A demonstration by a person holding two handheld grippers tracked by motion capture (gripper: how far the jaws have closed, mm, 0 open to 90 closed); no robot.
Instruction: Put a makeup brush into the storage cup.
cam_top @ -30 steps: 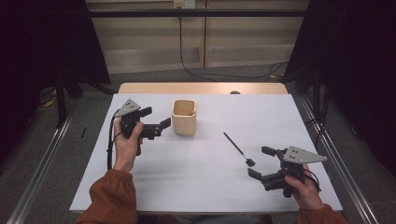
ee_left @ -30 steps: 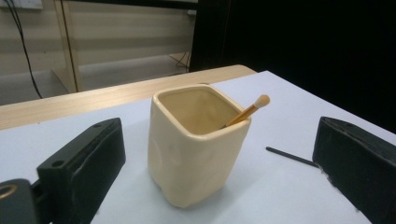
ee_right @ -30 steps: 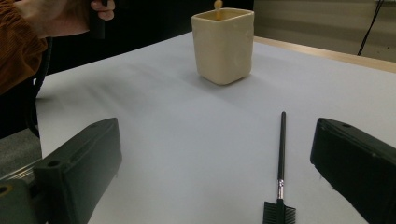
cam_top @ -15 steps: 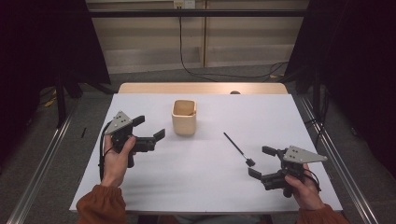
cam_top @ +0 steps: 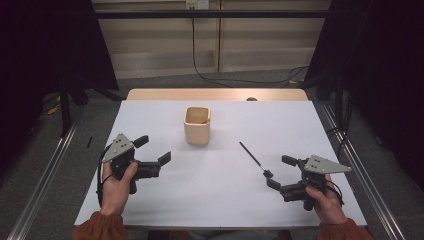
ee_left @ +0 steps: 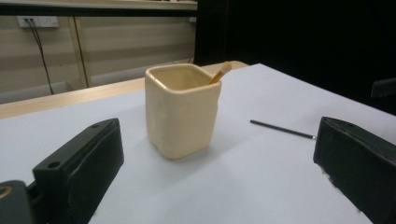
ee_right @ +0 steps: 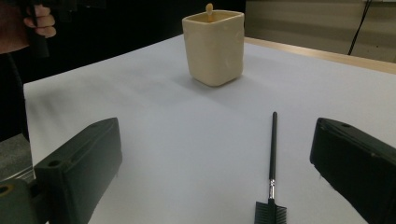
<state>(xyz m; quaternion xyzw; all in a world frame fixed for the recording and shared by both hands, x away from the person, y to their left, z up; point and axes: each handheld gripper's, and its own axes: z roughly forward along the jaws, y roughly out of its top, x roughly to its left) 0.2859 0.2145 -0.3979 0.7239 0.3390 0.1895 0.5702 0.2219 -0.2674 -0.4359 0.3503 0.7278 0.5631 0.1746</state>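
A white-topped counter (cam_top: 220, 190) with a wooden far edge stands in a dim room, dark curtains at both sides and a pale panelled wall with trailing cables behind. Near the counter's middle sits a cream square cup (cam_top: 197, 125), upright, with a pale wooden stick (ee_left: 219, 73) leaning out of one corner.

The left hand (cam_top: 116, 184) comes in from the near edge, forearm in a rust-coloured sleeve, gripping the left hand-held gripper (cam_top: 153, 150) low over the counter's left side; its jaws are spread wide with nothing between them and aim toward the cup, which stands well apart from them. The right hand (cam_top: 325, 199) holds the right hand-held gripper (cam_top: 281, 171) at the near right, jaws likewise spread and empty, aimed leftward and away.

A thin black brush (cam_top: 254, 160) lies flat on the counter between cup and right gripper. Its long axis runs diagonally, handle tip toward the far left, flat head (ee_right: 270, 214) nearest the right gripper, just beside its jaws.
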